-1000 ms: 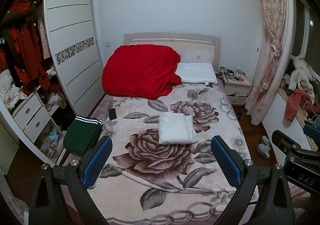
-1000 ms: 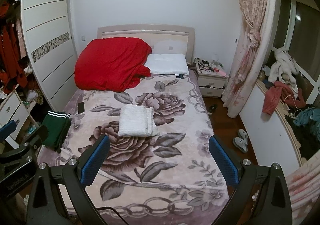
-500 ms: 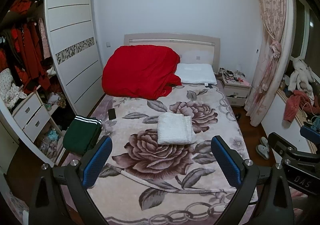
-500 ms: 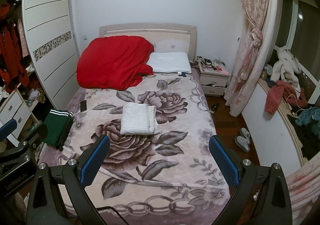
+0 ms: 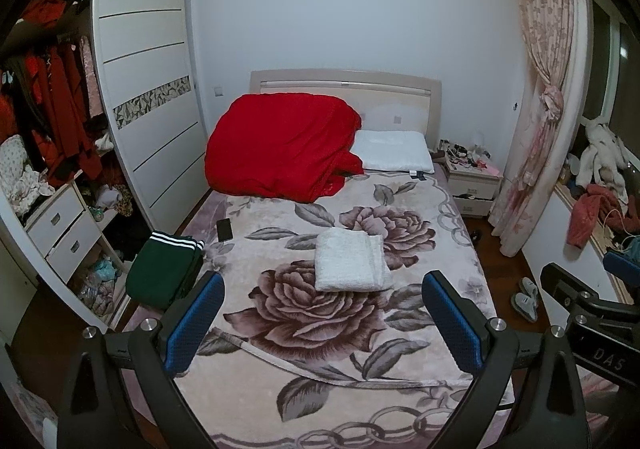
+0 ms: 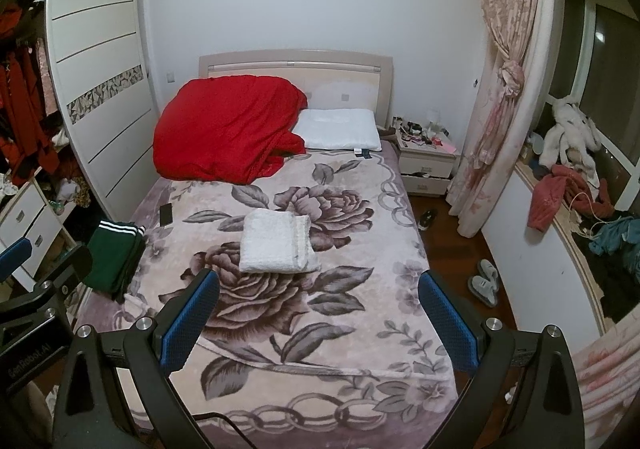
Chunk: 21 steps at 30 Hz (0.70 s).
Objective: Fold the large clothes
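Above the foot of the bed (image 5: 460, 217), the left gripper (image 5: 324, 313) and right gripper (image 6: 318, 309) hung spread and empty, having drawn back slightly; the white garment (image 5: 350, 265) lay folded mid-bed, suggesting that fold was finished.

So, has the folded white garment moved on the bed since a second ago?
No. The folded white garment still overlaps the same two roses printed on the floral blanket, edges unchanged.
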{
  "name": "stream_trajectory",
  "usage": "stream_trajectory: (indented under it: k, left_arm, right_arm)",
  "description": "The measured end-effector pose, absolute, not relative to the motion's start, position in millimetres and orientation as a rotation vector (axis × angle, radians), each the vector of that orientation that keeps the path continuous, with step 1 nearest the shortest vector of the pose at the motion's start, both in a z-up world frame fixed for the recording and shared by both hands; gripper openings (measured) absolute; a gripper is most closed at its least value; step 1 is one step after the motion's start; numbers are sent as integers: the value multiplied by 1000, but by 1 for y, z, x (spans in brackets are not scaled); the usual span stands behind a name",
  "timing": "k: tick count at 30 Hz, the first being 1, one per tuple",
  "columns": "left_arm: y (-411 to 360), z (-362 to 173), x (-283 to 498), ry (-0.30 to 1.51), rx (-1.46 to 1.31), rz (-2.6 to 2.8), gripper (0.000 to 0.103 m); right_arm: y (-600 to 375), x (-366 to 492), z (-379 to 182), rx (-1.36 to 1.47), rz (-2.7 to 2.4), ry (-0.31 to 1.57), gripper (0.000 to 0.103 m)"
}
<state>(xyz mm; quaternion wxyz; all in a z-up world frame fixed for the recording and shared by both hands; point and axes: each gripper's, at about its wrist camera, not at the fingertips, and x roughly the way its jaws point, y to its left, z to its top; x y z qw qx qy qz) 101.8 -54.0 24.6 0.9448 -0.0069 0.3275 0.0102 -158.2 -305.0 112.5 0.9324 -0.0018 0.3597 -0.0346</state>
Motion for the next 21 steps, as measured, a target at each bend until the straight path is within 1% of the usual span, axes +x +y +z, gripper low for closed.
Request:
stream_trajectory:
  k: [21]
  left_arm:
    - [-55,25,101,665,-23,22,101]
  right_arm:
    - [-300,-165,122,-9,-84,719,101]
